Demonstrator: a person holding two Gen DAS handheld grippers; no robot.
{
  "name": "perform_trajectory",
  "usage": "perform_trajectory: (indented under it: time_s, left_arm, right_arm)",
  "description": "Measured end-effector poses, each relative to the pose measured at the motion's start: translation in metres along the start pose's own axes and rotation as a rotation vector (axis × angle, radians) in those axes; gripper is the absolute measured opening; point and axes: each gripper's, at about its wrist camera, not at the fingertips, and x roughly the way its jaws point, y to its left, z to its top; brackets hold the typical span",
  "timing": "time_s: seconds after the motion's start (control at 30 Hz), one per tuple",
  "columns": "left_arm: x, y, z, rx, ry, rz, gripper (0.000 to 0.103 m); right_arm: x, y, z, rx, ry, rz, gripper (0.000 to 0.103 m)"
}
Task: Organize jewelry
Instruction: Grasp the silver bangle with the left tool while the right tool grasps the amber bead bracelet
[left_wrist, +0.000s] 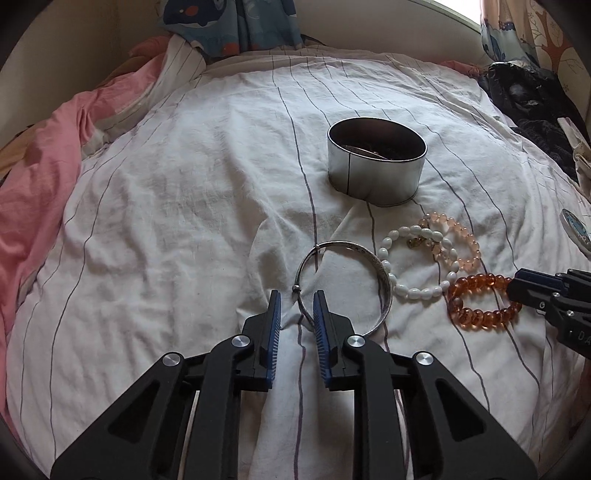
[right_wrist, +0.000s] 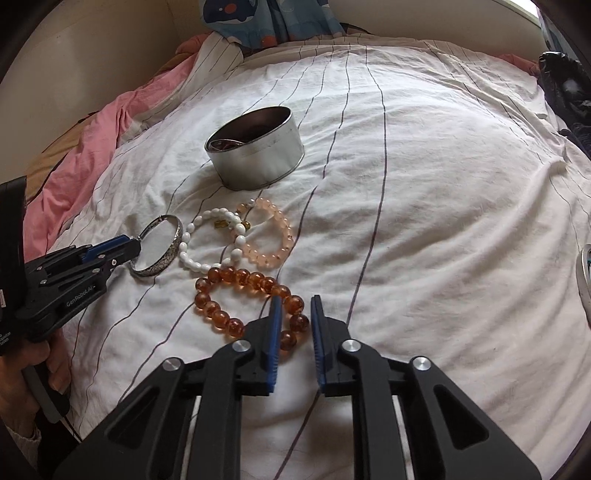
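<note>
Only the right wrist view shows a hand (right_wrist: 22, 373); both grippers' jaws gape, holding nothing.

White striped bedsheet (left_wrist: 166, 221) carries tin (left_wrist: 376, 173), four bracelets (left_wrist: 484, 302).

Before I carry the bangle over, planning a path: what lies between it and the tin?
Only bare striped sheet between the bangle and tin; the left wrist view shows it.
</note>
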Motion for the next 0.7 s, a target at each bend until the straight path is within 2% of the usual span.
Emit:
perform_trajectory:
  time_s: [0.07, 0.23, 0.27, 0.33, 0.37, 0.4, 0.43, 0.5, 0.63, 0.67, 0.7]
  left_arm:
    - [0.0, 0.0, 0.0, 0.0, -0.014, -0.001, 0.024]
    - [0.004, -0.007, 0.006, 0.003, -0.047, -0.023, 0.032]
    - [0.009, -0.008, 0.007, 0.006, -0.035, -0.013, 0.033]
    - [0.02, -0.007, 0.006, -0.005, 0.014, -0.008, 0.031]
    - [0.02, -0.006, 0.005, -0.004, 0.017, -0.002, 0.024]
    - [0.018, -0.006, 0.004, 0.011, 0.021, 0.007, 0.02]
    - [0.016, -0.006, 0.001, 0.027, 0.026, 0.009, 0.016]
    - [0.01, -0.003, -0.005, 0.045, 0.038, 0.003, 0.013]
    - [-0.001, 0.003, -0.01, 0.049, 0.016, -0.059, 0.013]
    - [-0.002, 0.003, -0.009, 0.047, 0.011, -0.06, 0.013]
    - [0.0, 0.004, -0.007, 0.041, 0.009, -0.056, 0.013]
  right_arm:
    - [0.0, 0.005, -0.001, -0.019, -0.013, -0.014, 0.048]
    - [0.011, 0.01, -0.001, -0.034, 0.007, -0.017, 0.048]
    - [0.011, 0.011, -0.002, -0.037, 0.01, -0.011, 0.046]
    - [0.014, 0.016, -0.003, -0.059, 0.032, 0.031, 0.035]
    - [0.014, 0.02, -0.005, -0.075, 0.042, 0.054, 0.023]
    - [0.013, 0.023, -0.006, -0.09, 0.052, 0.08, 0.015]
    - [0.013, 0.026, -0.007, -0.102, 0.065, 0.112, 0.012]
    - [0.012, 0.032, -0.009, -0.124, 0.075, 0.145, 0.013]
    - [0.01, 0.027, -0.007, -0.096, 0.054, 0.111, 0.015]
    - [0.01, 0.025, -0.006, -0.084, 0.05, 0.111, 0.021]
    - [0.01, 0.024, -0.006, -0.079, 0.043, 0.101, 0.032]
